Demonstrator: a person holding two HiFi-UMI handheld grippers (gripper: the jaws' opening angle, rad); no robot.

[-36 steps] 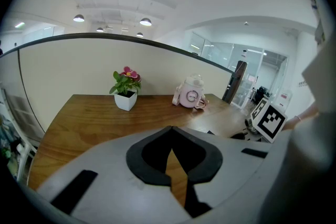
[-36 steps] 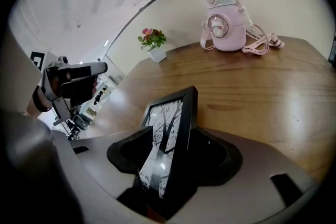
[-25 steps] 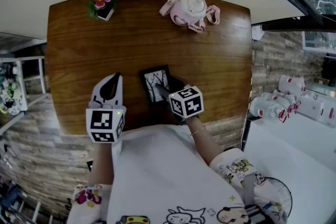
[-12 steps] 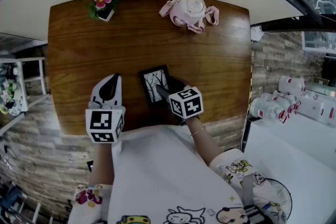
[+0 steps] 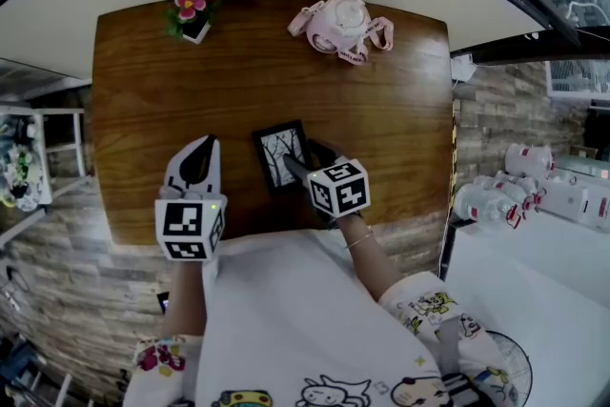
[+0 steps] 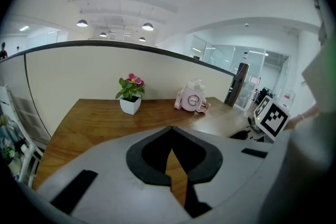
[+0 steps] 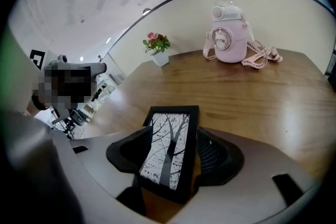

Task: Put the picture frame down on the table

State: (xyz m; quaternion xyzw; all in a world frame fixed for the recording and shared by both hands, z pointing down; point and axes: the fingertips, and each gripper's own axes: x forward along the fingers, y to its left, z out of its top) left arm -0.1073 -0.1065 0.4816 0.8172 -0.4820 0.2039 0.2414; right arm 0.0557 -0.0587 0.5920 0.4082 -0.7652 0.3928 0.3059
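A small black picture frame (image 5: 282, 153) with a black-and-white tree print sits between the jaws of my right gripper (image 5: 301, 165), over the near middle of the wooden table (image 5: 381, 110). In the right gripper view the picture frame (image 7: 170, 149) leans tilted, with the jaws of the right gripper (image 7: 169, 157) pressed on its two sides. Whether its lower edge touches the table is hidden. My left gripper (image 5: 198, 159) hovers to the frame's left near the front edge; in its own view the left gripper (image 6: 171, 150) has its jaws together, holding nothing.
A potted pink flower (image 5: 190, 8) stands at the table's far left corner. A pink bottle with a strap (image 5: 341, 25) lies at the far middle. A cream partition runs behind the table. White bottles (image 5: 496, 195) crowd a shelf to the right.
The two grippers and the frame stay where they were. Only the head camera has shifted slightly.
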